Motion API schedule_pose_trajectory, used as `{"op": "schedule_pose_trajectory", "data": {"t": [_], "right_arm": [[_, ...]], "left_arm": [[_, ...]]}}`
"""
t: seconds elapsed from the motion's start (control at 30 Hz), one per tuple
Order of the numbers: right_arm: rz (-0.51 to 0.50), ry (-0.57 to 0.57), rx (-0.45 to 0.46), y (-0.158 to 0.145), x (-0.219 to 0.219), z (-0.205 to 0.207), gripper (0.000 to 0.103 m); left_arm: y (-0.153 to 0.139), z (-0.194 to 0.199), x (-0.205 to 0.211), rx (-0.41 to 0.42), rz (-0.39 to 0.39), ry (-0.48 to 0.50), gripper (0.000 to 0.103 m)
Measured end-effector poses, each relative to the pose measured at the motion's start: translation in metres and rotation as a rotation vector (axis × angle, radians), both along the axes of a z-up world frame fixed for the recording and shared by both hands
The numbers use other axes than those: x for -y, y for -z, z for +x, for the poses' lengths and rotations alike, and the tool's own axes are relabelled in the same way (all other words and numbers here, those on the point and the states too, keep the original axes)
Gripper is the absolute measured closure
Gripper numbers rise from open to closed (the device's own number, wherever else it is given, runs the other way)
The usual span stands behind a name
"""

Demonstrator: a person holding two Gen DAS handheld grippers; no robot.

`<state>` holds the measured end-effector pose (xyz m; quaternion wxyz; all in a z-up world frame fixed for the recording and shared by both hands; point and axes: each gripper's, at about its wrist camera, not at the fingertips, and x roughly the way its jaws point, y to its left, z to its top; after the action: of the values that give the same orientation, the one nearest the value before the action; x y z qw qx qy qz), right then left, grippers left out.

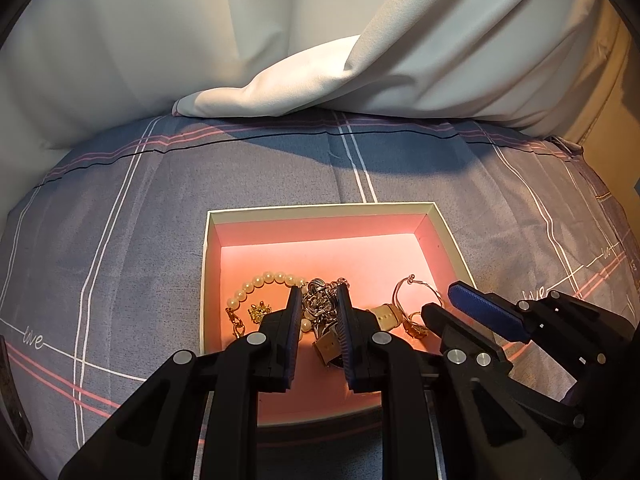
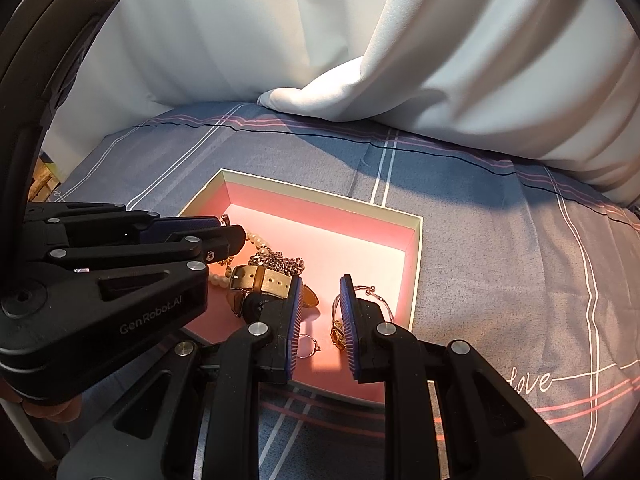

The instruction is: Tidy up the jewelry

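Note:
A shallow box (image 1: 320, 210) with a pink inside lies on the bed; it also shows in the right wrist view (image 2: 416, 256). In it lie a pearl bracelet (image 1: 256, 284), a silver chain tangle (image 1: 320, 304), a beige watch strap (image 1: 386, 316) (image 2: 260, 278), a thin hoop (image 1: 416, 292) (image 2: 376, 300), a small ring (image 2: 308, 346) and gold pieces (image 1: 258, 312) (image 2: 338, 338). My left gripper (image 1: 319, 294) is open, its fingers on either side of the chain tangle. My right gripper (image 2: 320, 284) is open and empty over the box's right part, between strap and hoop.
The box rests on a grey-blue plaid bedsheet (image 1: 120, 240) with "love" lettering. A white duvet (image 1: 320, 60) is piled behind it. The two grippers sit close together over the box.

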<state>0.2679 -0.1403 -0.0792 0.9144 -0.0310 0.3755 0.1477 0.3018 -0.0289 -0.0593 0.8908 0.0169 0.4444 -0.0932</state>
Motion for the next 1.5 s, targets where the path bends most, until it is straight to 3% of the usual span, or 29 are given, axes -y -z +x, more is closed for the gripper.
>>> {"op": "schedule_pose_trajectory", "data": {"t": [0.43,0.47,0.5,0.53,0.57,0.6,0.67,0.73,0.8,0.9,1.03,1.13,1.33,1.5], "right_arm": [[-0.012,-0.006,-0.016,0.002,-0.002,0.002,0.083],[-0.017,-0.008,-0.019,0.003,-0.002,0.002,0.079],[-0.029,-0.001,-0.015,0.003,-0.003,0.001,0.060],[-0.047,0.009,-0.004,0.003,-0.004,0.000,0.044],[-0.063,0.014,0.019,0.001,-0.004,-0.004,0.018],[-0.070,0.012,0.035,0.000,-0.005,-0.007,0.015],[-0.070,0.012,0.034,0.000,-0.005,-0.012,0.015],[-0.069,0.017,0.046,-0.001,-0.004,-0.019,0.012],[-0.067,0.026,0.073,-0.001,-0.002,-0.029,0.006],[-0.080,0.063,0.128,-0.004,0.002,-0.048,0.006],[-0.088,0.144,0.185,-0.012,0.011,-0.067,0.006],[-0.056,0.174,0.215,-0.019,0.019,-0.083,0.006],[-0.055,0.189,0.258,-0.028,0.022,-0.111,0.006],[-0.081,0.212,0.303,-0.031,0.020,-0.132,0.006]], "left_arm": [[0.002,0.000,0.001,-0.003,0.003,0.001,0.086],[0.002,0.000,0.001,-0.003,0.005,-0.002,0.085],[0.002,0.000,-0.001,-0.013,0.001,-0.006,0.077],[0.002,0.001,-0.002,-0.029,-0.009,-0.014,0.054],[0.001,0.002,-0.004,-0.037,-0.021,-0.025,0.041],[0.000,0.000,-0.007,-0.033,-0.029,-0.041,0.027],[-0.006,-0.005,-0.010,-0.001,-0.032,-0.054,0.026],[-0.012,-0.013,-0.011,0.029,-0.032,-0.040,0.018],[-0.017,-0.025,-0.011,0.077,-0.026,-0.032,0.013],[-0.025,-0.045,-0.012,0.146,-0.009,-0.031,0.009],[-0.031,-0.065,-0.014,0.195,0.017,-0.043,0.009],[-0.035,-0.079,-0.019,0.210,-0.010,-0.043,0.009],[-0.050,-0.110,-0.020,0.283,-0.029,-0.020,0.006],[-0.061,-0.133,-0.016,0.353,0.006,-0.014,0.006]]}}
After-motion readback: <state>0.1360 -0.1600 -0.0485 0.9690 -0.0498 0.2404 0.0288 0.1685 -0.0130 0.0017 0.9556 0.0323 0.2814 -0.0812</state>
